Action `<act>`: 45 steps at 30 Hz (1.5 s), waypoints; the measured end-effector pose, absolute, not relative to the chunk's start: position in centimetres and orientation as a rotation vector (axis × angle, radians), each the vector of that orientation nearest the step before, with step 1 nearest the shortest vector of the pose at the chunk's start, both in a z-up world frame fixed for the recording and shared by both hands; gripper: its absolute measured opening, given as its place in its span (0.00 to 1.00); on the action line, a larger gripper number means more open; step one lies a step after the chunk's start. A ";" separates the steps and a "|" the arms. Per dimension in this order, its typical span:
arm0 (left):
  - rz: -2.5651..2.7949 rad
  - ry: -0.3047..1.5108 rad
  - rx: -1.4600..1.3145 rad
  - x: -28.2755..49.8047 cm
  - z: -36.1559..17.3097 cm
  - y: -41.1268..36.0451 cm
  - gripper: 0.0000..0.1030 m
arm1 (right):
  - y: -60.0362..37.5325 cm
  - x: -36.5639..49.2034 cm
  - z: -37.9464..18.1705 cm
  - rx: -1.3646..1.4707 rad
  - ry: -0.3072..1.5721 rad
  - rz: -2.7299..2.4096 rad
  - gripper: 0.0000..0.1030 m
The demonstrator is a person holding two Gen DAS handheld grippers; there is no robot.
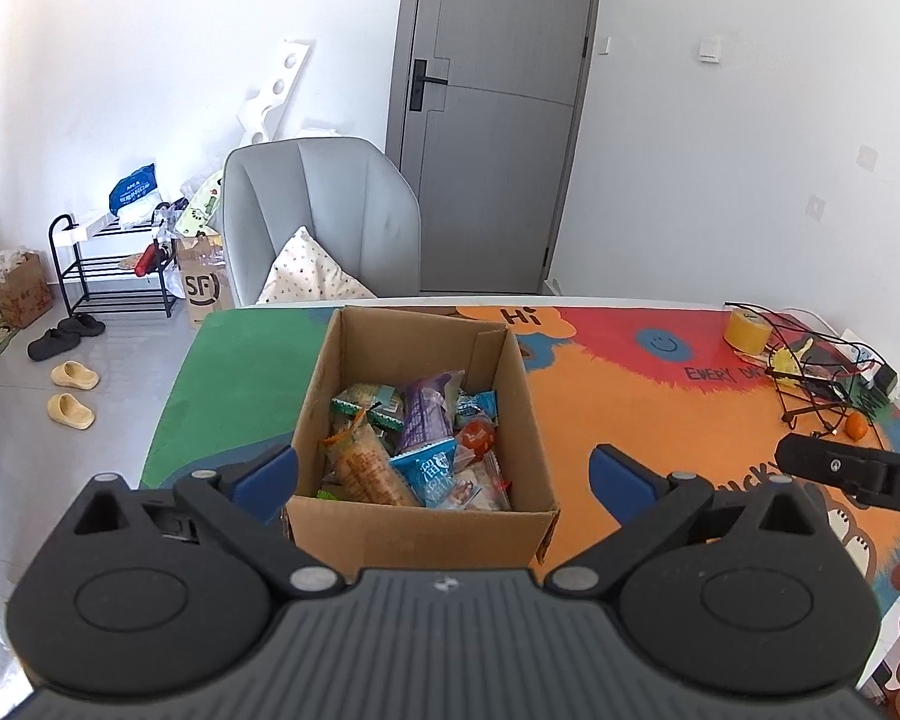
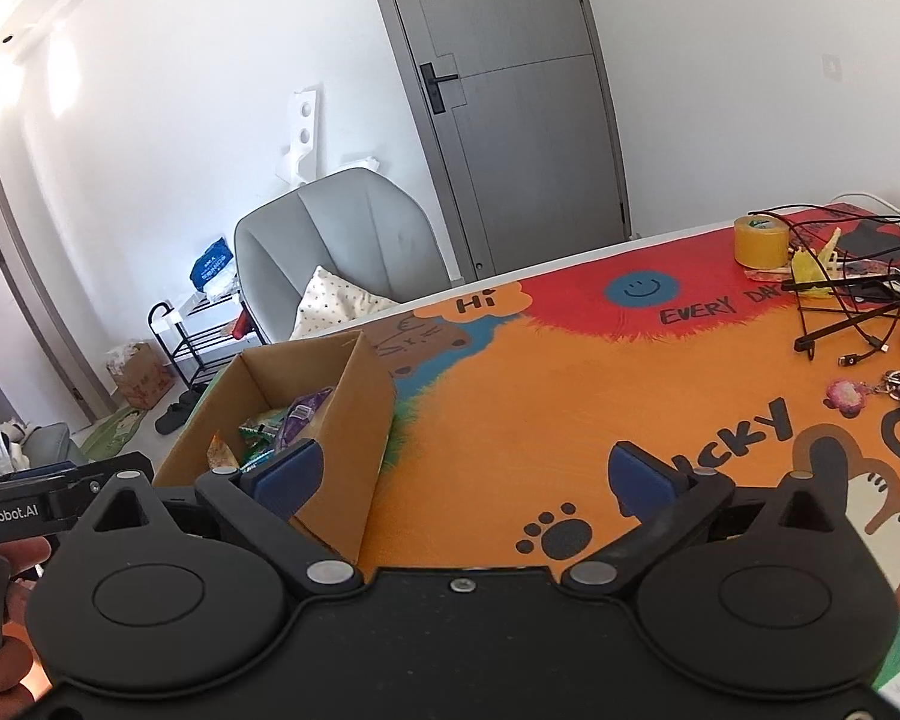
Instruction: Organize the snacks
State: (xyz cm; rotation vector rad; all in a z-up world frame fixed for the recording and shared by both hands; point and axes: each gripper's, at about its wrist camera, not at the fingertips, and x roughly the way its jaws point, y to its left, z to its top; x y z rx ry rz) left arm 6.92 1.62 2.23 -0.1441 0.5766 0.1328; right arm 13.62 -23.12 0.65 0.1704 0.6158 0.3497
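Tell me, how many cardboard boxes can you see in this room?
3: an open snack-filled cardboard box on the table, an SF-marked box on the floor beside the grey chair, and a brown box left of the black rack. More may be hidden.

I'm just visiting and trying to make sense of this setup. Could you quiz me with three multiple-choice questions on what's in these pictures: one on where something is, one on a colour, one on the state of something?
1. Where are the snack packets?
A. Spread over the mat
B. Inside the cardboard box
C. On the chair

2. What colour is the roll of tape at the far end of the table?
A. Yellow
B. Blue
C. White

3. How do the jaws of the right gripper stand?
A. Closed on a packet
B. Closed on nothing
C. Wide open, nothing between them

Answers:
1 B: the snack packets lie piled in the open cardboard box.
2 A: the roll of tape is yellow, beside a tangle of black cables.
3 C: the right gripper shows its blue pads far apart over the bare mat.
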 end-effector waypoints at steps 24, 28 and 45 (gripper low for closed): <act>0.071 0.589 -0.123 3.0 3.8 2.1 0.99 | -26.3 8.4 4.4 0.122 0.560 0.316 1.00; 0.079 0.584 -0.128 2.2 4.2 2.7 1.00 | -26.2 8.1 4.7 0.108 0.561 0.323 1.00; 0.085 0.565 -0.117 -0.1 4.7 3.8 1.00 | -26.9 6.2 5.3 0.116 0.591 0.333 1.00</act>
